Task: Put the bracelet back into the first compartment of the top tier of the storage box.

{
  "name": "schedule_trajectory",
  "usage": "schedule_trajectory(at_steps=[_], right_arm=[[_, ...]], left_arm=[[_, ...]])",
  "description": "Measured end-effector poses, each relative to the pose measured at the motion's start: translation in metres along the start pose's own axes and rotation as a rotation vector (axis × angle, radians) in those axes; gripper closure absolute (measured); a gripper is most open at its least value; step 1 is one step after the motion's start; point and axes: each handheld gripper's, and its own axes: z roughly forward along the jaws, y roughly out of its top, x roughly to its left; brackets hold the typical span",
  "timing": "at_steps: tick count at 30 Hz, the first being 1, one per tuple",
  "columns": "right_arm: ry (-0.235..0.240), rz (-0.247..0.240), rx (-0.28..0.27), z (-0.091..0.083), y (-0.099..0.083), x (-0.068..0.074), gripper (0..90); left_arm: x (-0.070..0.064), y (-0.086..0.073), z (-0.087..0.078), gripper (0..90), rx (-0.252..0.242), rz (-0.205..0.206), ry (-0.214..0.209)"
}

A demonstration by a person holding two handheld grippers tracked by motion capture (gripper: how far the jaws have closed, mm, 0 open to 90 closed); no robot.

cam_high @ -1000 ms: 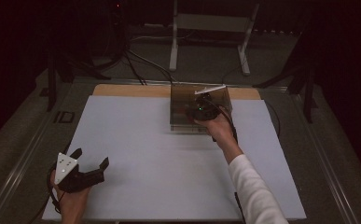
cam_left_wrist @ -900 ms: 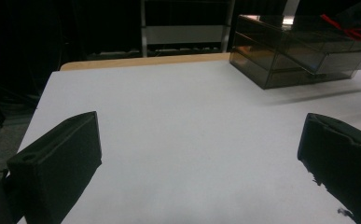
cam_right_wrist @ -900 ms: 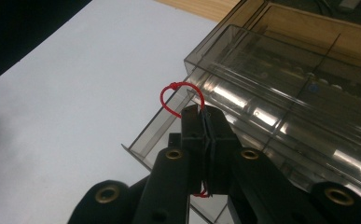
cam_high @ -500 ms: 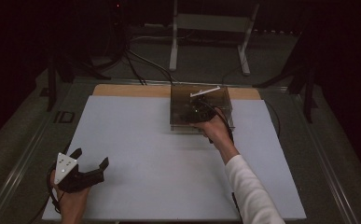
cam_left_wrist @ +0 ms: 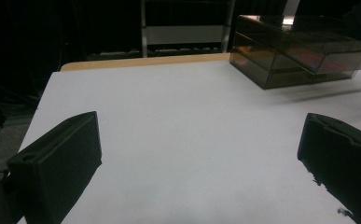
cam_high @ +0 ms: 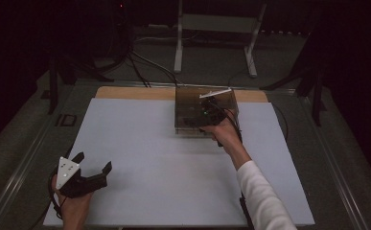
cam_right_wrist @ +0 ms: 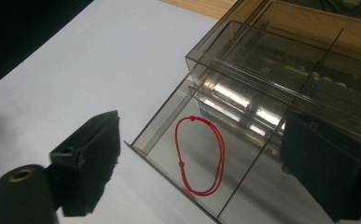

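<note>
While your right hand-held gripper [cam_high: 211, 111] reaches over the smoky clear drawer box [cam_high: 189, 106] at the far middle of the counter [cam_high: 140, 143], its jaws stand wide apart with nothing between them; in the right gripper view they frame a drawer [cam_right_wrist: 178, 154] pulled out of the box, and whether they touch the plastic you cannot tell from these pictures; a red string loop [cam_right_wrist: 200, 156] lies flat on the floor of that open drawer, in the compartment nearest the drawer's left wall, between the two jaws as that camera sees them; a thin divider runs just beside the loop on its right; behind the drawer, the box's upper tiers show faint, blurred contents that are too dim to name. Your left hand-held gripper [cam_high: 93, 165] rests low at the near left corner of the counter, well apart from the box; its jaws are spread wide and hold nothing, with bare white counter between them in the left gripper view; from there the drawer box [cam_left_wrist: 304, 51] sits at the far right, its drawer sticking out with the red loop [cam_left_wrist: 315, 58] faintly visible through the wall.
</note>
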Motion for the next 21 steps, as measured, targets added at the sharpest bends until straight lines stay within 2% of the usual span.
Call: schedule_trajectory(at_steps=[10,21], right_arm=[[0.023,-0.013,-0.024,-0.010,-0.001,-0.002,3.3],[0.003,-0.006,-0.047,-0.021,-0.002,-0.005,1.5]], left_arm=[[0.000,0.000,0.000,1.1,0.000,0.000,0.000],[0.000,0.000,0.000,1.1,0.000,0.000,0.000]])
